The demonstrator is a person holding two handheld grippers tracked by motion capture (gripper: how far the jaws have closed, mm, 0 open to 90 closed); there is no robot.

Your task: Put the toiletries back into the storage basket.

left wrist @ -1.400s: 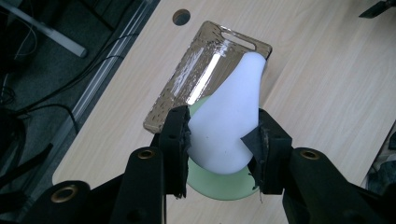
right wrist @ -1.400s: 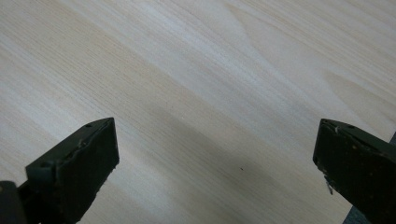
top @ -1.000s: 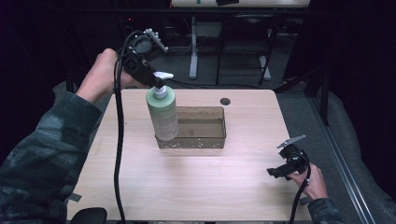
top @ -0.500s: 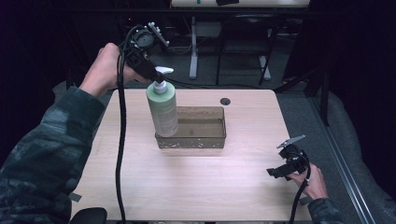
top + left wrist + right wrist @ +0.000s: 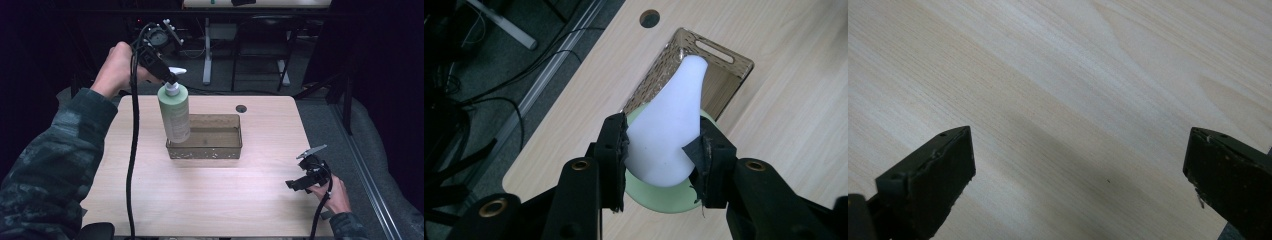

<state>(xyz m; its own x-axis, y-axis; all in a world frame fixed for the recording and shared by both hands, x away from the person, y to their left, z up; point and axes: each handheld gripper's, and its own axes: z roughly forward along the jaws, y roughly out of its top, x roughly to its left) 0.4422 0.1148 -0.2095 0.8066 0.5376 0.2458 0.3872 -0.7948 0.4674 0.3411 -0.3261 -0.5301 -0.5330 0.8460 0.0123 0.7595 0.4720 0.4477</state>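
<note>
Fingers point(image 5: 616, 150) of the left gripper point(image 5: 659, 160) pinch the white pump head point(image 5: 669, 135) of the green bottle point(image 5: 174, 112), one on each side. Against the frames from a second ago, we note the bottle has risen: its base was down in the brown tray point(image 5: 227, 150) and now hangs just above the tray's left end, tilted slightly, the hand higher and farther back. We judge the lift-out nearly done; the base looks close to clearing the rim, though we cannot tell whether it has. A grip on the pump alone may let the bottle swing.

The right gripper point(image 5: 306, 179) has stayed at the table's point(image 5: 210, 200) near right corner, well apart from the tray, its fingers point(image 5: 933, 175) spread wide over bare wood, holding nothing.
</note>
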